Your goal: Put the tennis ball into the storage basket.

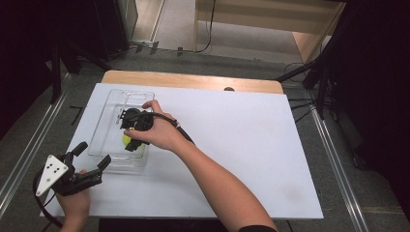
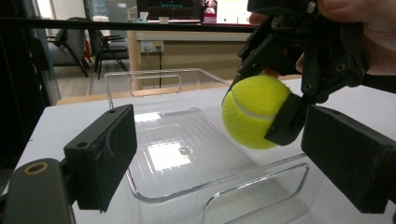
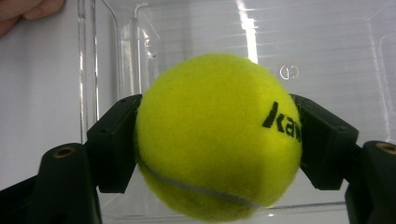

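Right hand-held gripper [image 1: 129, 140] clamps a yellow tennis ball [image 3: 218, 137] above the clear plastic tray [image 1: 109, 125]; left hand-held gripper [image 1: 94, 155], jaws apart, sits at the tray's 6 o'clock.

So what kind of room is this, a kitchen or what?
Probably a lab or office workroom, not a kitchen. A white board table sits among black stands, cables cross the floor, and the left gripper view shows office chairs and a counter.
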